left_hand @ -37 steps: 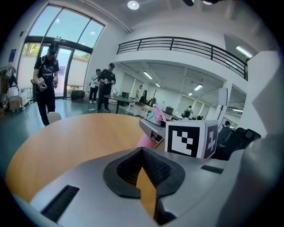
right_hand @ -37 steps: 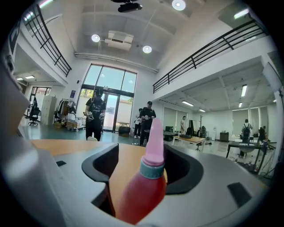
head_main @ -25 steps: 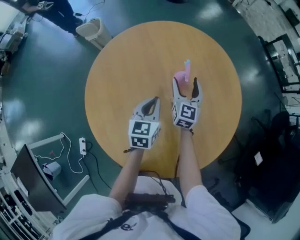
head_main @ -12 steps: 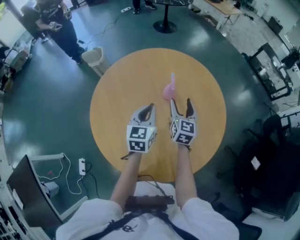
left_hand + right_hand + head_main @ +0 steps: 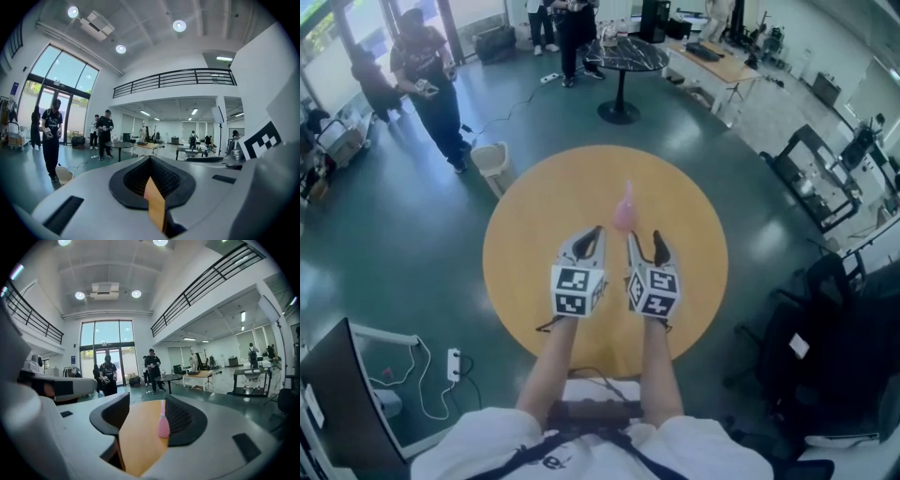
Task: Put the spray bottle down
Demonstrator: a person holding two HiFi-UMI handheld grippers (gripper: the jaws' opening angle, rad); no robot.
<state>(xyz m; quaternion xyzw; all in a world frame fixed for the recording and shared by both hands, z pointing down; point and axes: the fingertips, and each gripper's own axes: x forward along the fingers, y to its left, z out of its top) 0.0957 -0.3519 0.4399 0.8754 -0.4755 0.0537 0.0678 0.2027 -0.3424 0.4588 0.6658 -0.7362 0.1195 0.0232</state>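
The pink spray bottle (image 5: 623,211) stands upright by itself near the middle of the round wooden table (image 5: 525,253). My right gripper (image 5: 645,246) hovers above the table just on the near side of the bottle, apart from it. Its jaws are closing with nothing between them. In the right gripper view the bottle (image 5: 163,423) shows through the gap of the right gripper (image 5: 145,414), farther off on the tabletop. My left gripper (image 5: 592,234) floats beside it to the left, empty, jaws together. In the left gripper view, the left gripper (image 5: 152,187) shows only a thin sliver of table between the pads.
A pale waste bin (image 5: 495,155) stands on the green floor beyond the table's left edge, near a standing person (image 5: 431,89). A small black round table (image 5: 623,56) lies farther back. Chairs and desks (image 5: 811,178) line the right; a monitor (image 5: 342,403) and power strip (image 5: 453,364) sit lower left.
Both grippers have pulled back toward me and risen, away from the bottle, which stays standing on the table. The right jaws have narrowed. The head view has tilted up, showing more room.
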